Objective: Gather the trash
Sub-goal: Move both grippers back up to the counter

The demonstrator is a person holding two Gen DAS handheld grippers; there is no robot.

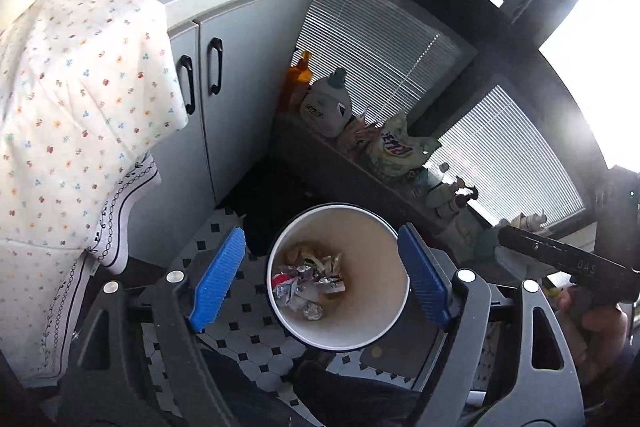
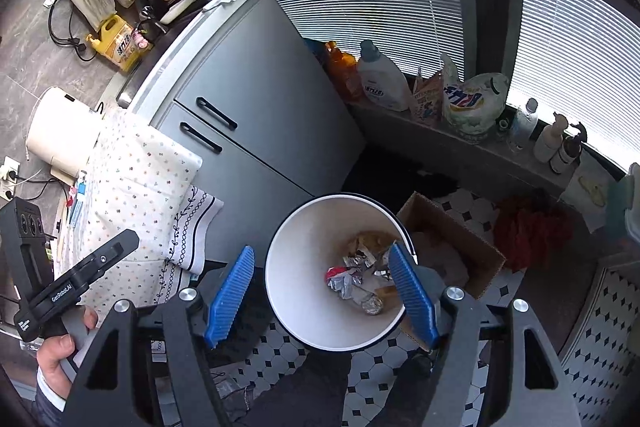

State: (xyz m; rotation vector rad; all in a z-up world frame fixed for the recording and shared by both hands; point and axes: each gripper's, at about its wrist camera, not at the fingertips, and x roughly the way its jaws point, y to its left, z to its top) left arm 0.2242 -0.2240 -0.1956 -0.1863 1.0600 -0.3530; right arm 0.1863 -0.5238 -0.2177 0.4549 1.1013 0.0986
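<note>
Both tongs point(image 1: 322, 277) point(image 2: 322, 293) wide open, empty, above bin rim point(image 1: 276, 239), cabinet point(image 1: 240, 75) beside.

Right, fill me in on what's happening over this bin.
A person holds a pair of tongs in each hand above a white bin on the tiled kitchen floor. Both the left tongs and the right tongs stand open with nothing between the pads. Crumpled foil and wrappers already lie at the bottom of the bin. A cardboard box sits beside it, and a floral cloth hangs by the grey cabinet.
</note>
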